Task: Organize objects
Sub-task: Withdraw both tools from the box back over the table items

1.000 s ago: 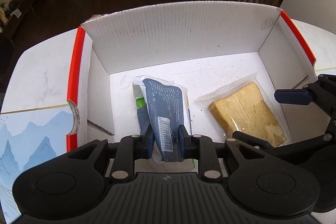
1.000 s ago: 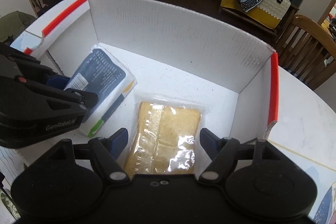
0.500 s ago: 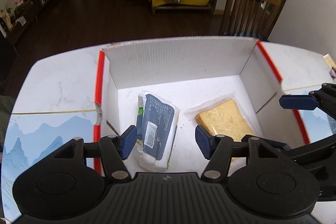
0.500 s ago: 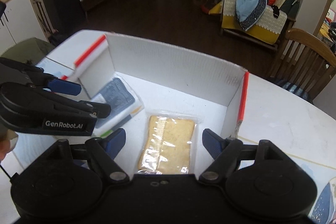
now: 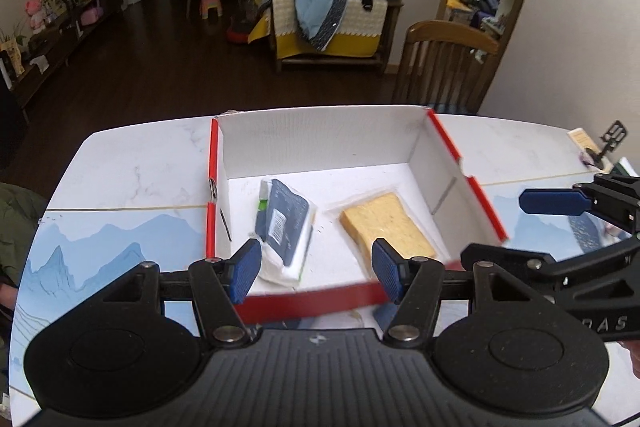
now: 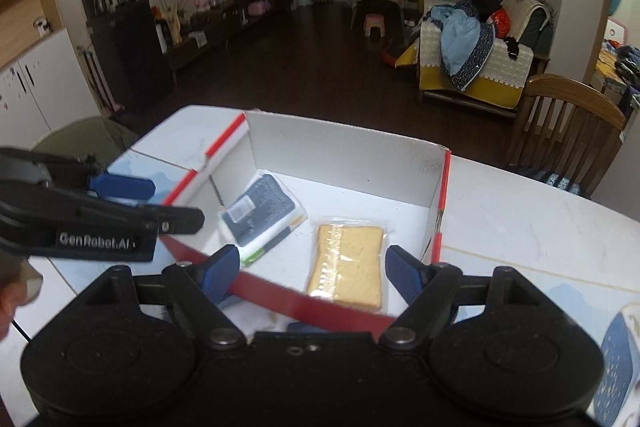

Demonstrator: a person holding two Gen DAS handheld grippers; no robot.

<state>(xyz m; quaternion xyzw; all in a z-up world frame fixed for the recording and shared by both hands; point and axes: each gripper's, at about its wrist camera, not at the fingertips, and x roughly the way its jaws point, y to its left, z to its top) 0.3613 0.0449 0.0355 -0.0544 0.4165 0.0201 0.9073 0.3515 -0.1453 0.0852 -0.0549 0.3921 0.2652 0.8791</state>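
Since before: both grippers have lifted up and back out of the box; the dark blue packet, pinched by the left gripper a second ago, now lies loose on the box floor.
Left gripper (image 5: 316,273): black frame, blue pads; jaws stand about half apart after just opening, nothing between them, hovering above the near red edge.
Right gripper (image 6: 314,273): same build; jaws a little wider, having just opened slightly, empty, also over the near edge.
Box (image 5: 320,143): white corrugated cardboard, red-trimmed rim, open top, on a white marble-look table (image 5: 132,163).
Dark blue packet (image 5: 282,221): flat plastic pouch with a white barcode label and white-green edge, lying in the left half of the box.
Bread (image 5: 386,225): pale yellow slice in clear wrap, flat in the right half, apart from the packet.
Behind: a wooden chair (image 5: 444,65) at the far side of the table.
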